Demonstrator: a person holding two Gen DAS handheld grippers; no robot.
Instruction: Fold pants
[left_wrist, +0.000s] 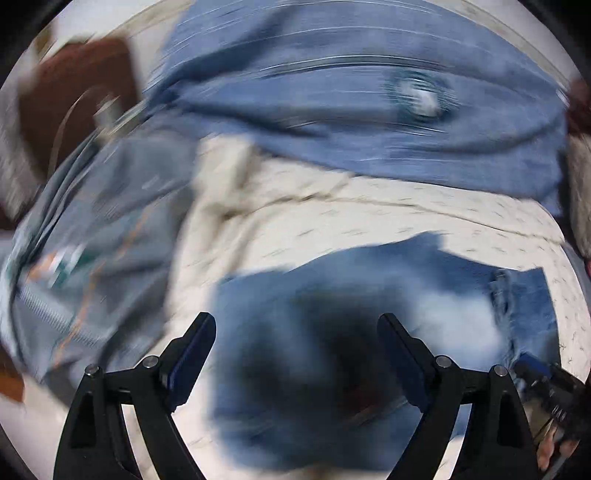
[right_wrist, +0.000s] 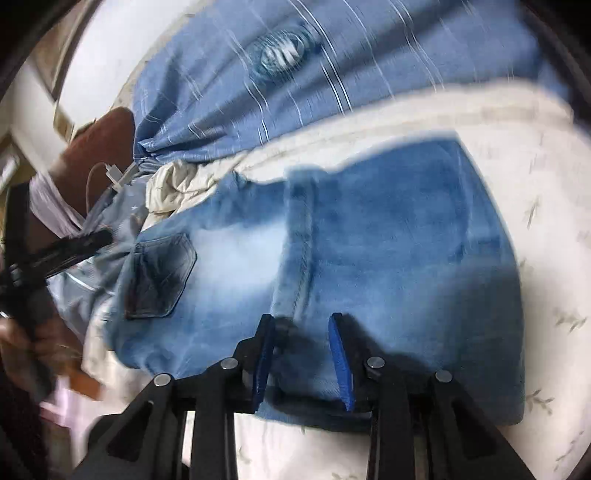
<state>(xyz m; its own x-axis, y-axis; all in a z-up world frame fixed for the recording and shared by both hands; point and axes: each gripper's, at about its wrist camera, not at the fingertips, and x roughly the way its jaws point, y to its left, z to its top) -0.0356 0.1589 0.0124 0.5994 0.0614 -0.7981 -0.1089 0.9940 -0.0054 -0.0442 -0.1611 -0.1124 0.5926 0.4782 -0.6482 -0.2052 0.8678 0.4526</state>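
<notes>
The blue denim pants (right_wrist: 388, 251) lie folded in a compact stack on the white patterned sheet (right_wrist: 546, 229), a back pocket (right_wrist: 159, 277) showing at the left. They also show in the blurred left wrist view (left_wrist: 332, 332). My right gripper (right_wrist: 301, 325) hovers over the stack's near edge, jaws apart, nothing between them. My left gripper (left_wrist: 295, 325) is wide open and empty above the pants. The left gripper's body shows at the left of the right wrist view (right_wrist: 55, 254).
A blue striped pillow (left_wrist: 351, 103) lies beyond the pants, also in the right wrist view (right_wrist: 332, 74). A grey-blue garment (left_wrist: 92, 229) is heaped at the left. A brown headboard (left_wrist: 74, 96) and a white cable (right_wrist: 114, 173) are at the far left.
</notes>
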